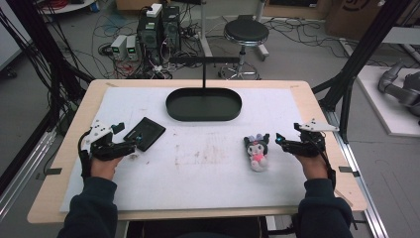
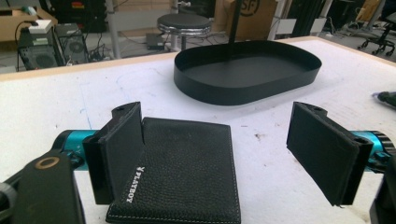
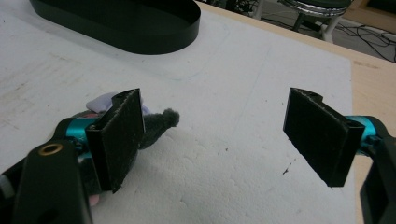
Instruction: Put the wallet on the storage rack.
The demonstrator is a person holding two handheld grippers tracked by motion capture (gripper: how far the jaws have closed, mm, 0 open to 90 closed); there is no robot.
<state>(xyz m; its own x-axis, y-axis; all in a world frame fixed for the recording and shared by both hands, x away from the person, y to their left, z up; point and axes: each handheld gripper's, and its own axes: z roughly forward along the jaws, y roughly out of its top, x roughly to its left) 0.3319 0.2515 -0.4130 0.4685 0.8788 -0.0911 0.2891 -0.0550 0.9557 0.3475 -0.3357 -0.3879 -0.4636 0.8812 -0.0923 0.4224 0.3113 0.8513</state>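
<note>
High view: the left tool (image 1: 130,144) rests on the white-covered tabletop (image 1: 208,173) at its left side, jaws spread wide and gripping nothing; a black leather wallet (image 1: 146,133) lies flat just ahead of it; in the left gripper view the wallet (image 2: 187,172) sits partly between the jaws, against the left-hand pad, clear of the other; the right tool (image 1: 280,140) rests at the right side, jaws likewise wide apart and empty; a small plush doll (image 1: 257,151) lies just beside it, towards the centre; its grey ear (image 3: 161,122) shows behind one jaw in the right gripper view; a black oval tray (image 1: 203,105) stands at the far middle, well apart from both.
</note>
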